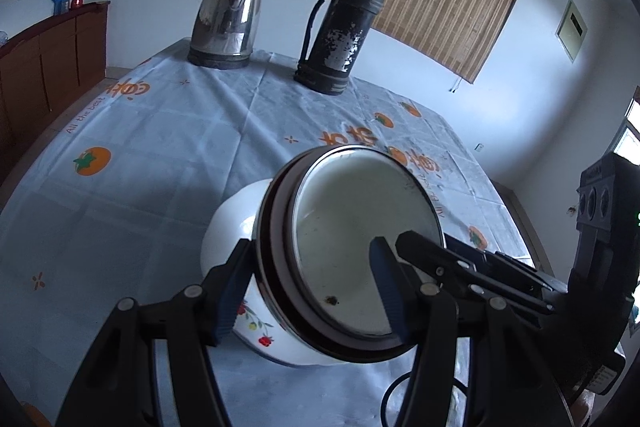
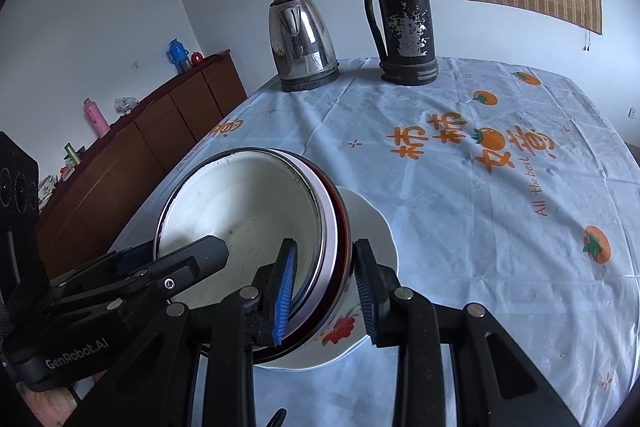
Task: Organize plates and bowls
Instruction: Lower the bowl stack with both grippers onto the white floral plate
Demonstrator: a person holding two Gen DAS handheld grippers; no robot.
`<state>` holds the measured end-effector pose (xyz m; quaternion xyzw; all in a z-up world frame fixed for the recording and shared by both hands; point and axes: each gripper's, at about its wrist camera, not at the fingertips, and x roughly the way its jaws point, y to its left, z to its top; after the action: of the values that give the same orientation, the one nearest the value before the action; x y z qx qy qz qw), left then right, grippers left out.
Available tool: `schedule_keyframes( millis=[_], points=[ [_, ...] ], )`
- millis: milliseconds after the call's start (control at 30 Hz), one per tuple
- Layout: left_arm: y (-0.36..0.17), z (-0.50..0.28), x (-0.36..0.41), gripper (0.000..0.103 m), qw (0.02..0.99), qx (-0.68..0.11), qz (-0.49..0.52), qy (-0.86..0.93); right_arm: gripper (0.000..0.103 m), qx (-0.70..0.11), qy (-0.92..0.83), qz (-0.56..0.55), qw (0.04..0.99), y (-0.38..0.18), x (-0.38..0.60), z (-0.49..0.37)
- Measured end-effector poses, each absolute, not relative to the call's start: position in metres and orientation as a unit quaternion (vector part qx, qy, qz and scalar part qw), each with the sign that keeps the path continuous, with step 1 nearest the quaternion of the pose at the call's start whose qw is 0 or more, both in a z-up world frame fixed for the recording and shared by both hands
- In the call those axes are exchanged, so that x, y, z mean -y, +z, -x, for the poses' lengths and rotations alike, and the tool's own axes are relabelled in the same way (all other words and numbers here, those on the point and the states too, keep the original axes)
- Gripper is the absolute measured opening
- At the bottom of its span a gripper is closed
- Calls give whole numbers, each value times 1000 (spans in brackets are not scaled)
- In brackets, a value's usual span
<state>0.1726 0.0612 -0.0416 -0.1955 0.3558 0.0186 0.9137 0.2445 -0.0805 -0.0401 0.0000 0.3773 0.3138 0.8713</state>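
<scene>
A stack of nested bowls (image 1: 360, 247) is held tilted above the table: a white enamel bowl inside, a dark red rim around it, a white flowered bowl (image 1: 256, 323) outermost. My left gripper (image 1: 310, 291) is shut on the stack's rim, one finger inside and one outside. My right gripper (image 2: 326, 287) is shut on the opposite rim of the same stack (image 2: 248, 227); the flowered bowl (image 2: 344, 331) shows under its fingers. Each gripper's body shows in the other's view.
The table has a pale blue cloth (image 1: 140, 147) with orange persimmon prints. A steel kettle (image 1: 226, 15) and a worn black thermos (image 1: 340, 27) stand at the far edge. A brown sideboard (image 2: 140, 147) stands along the left wall.
</scene>
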Motion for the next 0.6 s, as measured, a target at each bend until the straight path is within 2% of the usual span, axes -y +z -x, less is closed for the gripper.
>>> schedule_keyframes(
  millis=[600],
  points=[
    [-56,-186,-70,58,902,-380,206,20,31,-401,311,7,862,-54,69,-256]
  ],
)
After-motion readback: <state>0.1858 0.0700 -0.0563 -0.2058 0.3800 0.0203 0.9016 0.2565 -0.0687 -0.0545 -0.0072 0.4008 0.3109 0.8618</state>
